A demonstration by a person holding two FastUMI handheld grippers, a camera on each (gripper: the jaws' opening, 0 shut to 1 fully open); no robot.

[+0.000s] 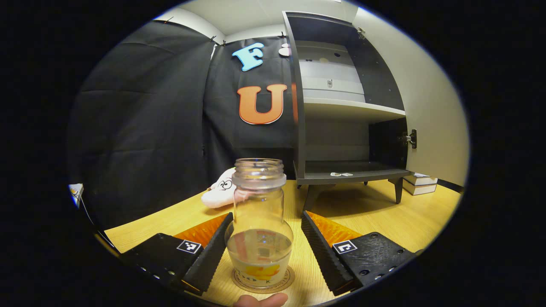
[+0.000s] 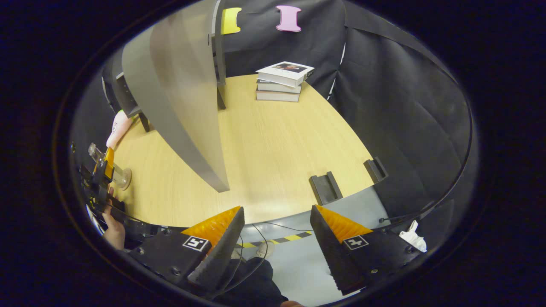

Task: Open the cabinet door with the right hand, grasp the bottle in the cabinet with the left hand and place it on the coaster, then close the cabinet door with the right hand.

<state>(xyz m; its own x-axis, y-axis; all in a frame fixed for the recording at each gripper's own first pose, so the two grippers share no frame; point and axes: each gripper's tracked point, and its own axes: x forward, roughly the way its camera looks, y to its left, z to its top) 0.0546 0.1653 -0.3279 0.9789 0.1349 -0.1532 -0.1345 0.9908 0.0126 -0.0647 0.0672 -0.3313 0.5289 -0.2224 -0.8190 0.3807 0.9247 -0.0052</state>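
Left jaws: the left gripper [image 1: 267, 247] is standing spread, one finger on each side of the bottle [image 1: 259, 221]; a narrow gap is showing on each side, so neither finger is pressing the glass.
Right jaws: the right gripper [image 2: 277, 241] is hanging spread wide with nothing between the fingers, out past the table's near edge, with grey floor showing under it.
Bottle: it is standing upright and uncapped on the coaster [image 1: 263, 281], a little clear liquid lying in its lower part; in the right gripper view it is showing small at the far left [image 2: 114, 167], with the left gripper [image 2: 101, 172] around it.
Coaster: a round disc lying flat on the wooden table [image 1: 409, 221], its rim peeking out around the bottle's base.
Hand: a hand [image 2: 113, 226] is holding the left gripper from behind, at the table's near left edge.
Cabinet: the cabinet [image 1: 341, 111] is standing on short legs behind the bottle, its shelves showing.
Door: the cabinet door [image 2: 183, 106] is standing open, swung out over the table.
Beyond: a soft white toy [image 1: 219, 192] is lying just behind the bottle; a stack of books [image 2: 281, 81] is sitting near the table's far edge; two dark holders [image 2: 326, 187] are resting at the near edge.
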